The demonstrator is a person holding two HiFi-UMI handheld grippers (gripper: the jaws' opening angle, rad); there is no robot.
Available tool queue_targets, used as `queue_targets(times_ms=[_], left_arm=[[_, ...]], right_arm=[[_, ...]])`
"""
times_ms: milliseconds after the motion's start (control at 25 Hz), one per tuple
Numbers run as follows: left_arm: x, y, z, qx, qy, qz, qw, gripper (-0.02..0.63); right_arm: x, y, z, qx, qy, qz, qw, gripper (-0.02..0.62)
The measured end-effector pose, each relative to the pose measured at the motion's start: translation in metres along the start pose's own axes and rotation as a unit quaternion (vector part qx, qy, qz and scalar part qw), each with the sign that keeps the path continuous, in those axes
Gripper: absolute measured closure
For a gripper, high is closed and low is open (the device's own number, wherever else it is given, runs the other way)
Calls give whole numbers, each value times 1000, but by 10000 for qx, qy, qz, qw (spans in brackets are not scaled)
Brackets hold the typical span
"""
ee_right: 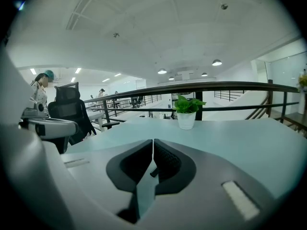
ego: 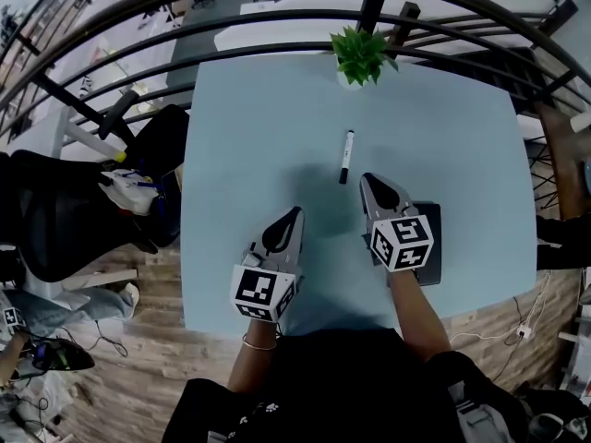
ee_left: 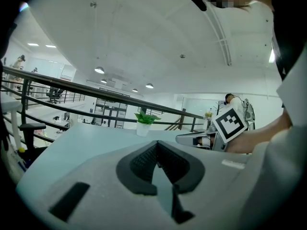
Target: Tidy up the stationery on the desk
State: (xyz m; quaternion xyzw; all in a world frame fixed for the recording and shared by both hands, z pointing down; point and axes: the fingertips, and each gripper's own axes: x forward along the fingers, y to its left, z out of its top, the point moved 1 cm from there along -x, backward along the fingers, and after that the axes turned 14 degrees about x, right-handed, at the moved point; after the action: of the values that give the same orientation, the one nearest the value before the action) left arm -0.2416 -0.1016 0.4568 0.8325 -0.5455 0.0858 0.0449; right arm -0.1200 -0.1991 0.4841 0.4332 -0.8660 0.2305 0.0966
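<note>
A black and white pen [ego: 345,156] lies on the light blue desk [ego: 249,137], near its middle. My right gripper [ego: 365,179] rests on the desk just right of the pen's near end, jaws shut and empty. Under its body lies a dark grey flat case [ego: 436,247]. My left gripper [ego: 296,212] sits lower and to the left, also shut with nothing in it. In the left gripper view the closed jaws [ee_left: 156,143] point at the plant, with the right gripper's marker cube [ee_left: 230,122] to the right. The right gripper view shows closed jaws [ee_right: 153,140] and a dark sliver of the pen [ee_right: 154,172] in the gap.
A small potted plant [ego: 360,58] stands at the desk's far edge, before a dark curved railing [ego: 277,26]. A black office chair [ego: 55,210] with bags stands left of the desk. Wooden floor [ego: 138,358] shows below the near edge.
</note>
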Motion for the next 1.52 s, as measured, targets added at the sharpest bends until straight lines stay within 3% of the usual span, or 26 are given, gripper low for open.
queue_targets(times_ms=[680,1520], left_arm=[[9,21,-17,-294,-21,-88,9995,614],[14,42,-36,-441,110,-6,9990,612]], right_arm=[[53,-12,-17,178,374,-299,9987,577],[103,-39,-53,156,1192,-876,9889,469]])
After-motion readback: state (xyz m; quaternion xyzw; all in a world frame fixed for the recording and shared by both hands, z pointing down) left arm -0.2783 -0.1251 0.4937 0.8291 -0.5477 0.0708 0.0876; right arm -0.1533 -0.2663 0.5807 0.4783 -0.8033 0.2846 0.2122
